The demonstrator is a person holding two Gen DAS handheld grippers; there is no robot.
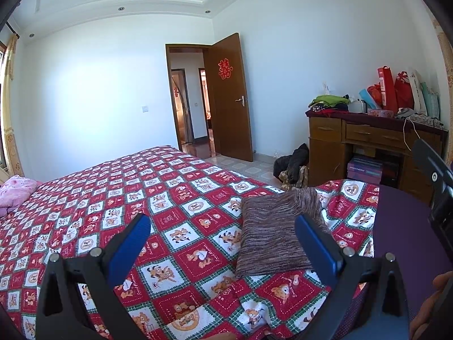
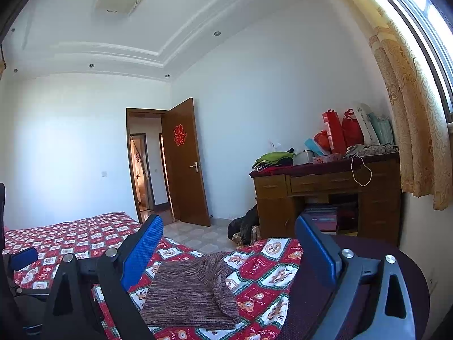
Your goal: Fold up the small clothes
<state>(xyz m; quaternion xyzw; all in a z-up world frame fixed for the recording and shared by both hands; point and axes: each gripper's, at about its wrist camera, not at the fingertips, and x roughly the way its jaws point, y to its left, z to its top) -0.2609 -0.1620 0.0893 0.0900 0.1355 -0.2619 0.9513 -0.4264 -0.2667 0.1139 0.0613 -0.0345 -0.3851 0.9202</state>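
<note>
A brown striped knit garment lies folded into a neat rectangle on the red checked bedspread. It also shows in the right wrist view. My left gripper is open and empty, held above the bed just left of the garment. My right gripper is open and empty, raised above the garment. The right gripper's black body shows at the right edge of the left wrist view.
A dark purple round surface sits by the bed's corner. A wooden desk piled with clothes and bags stands against the wall. Dark clothes lie on the tiled floor. A pink pillow lies far left. The door stands open.
</note>
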